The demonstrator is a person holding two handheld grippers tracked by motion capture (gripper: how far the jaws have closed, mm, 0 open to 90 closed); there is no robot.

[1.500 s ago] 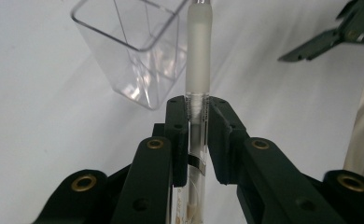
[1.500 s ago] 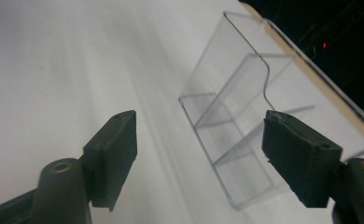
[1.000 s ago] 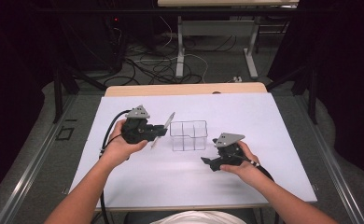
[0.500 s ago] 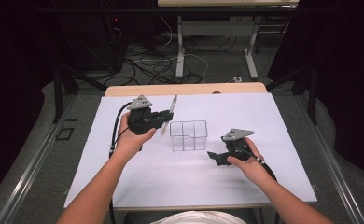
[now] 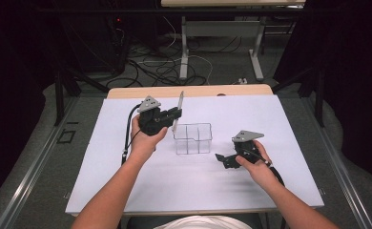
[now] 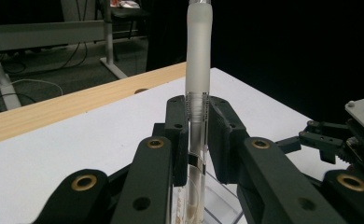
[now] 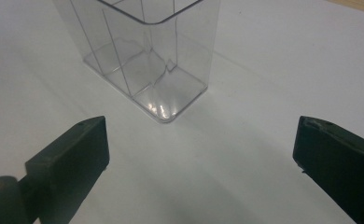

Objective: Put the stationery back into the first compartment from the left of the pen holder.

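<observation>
My left gripper [image 5: 173, 117] is shut on a clear pen [image 5: 180, 106] and holds it nearly upright over the left end of a clear plastic box with compartments [image 5: 192, 139]. In the left gripper view the pen [image 6: 198, 60] rises between the jaws of that gripper [image 6: 198, 122], its frosted upper part above them, and its lower end reaches down toward the box's rim. My right gripper [image 5: 222, 160] stands open low over the table, just right of the box. The right gripper view has the box [image 7: 143, 51] ahead of that gripper [image 7: 201, 151], nothing between its jaws.
A white sheet [image 5: 127, 191] covers the table, with a wooden strip [image 5: 193, 90] along the far edge. Beyond the table, cables [image 5: 155, 67] and desk legs stand on the floor. The right gripper [image 6: 339, 144] also shows at the right of the left gripper view.
My left gripper has moved farther up the table and turned the pen from a slant to nearly upright at the box's left end. The right gripper has shifted slightly to the right.
</observation>
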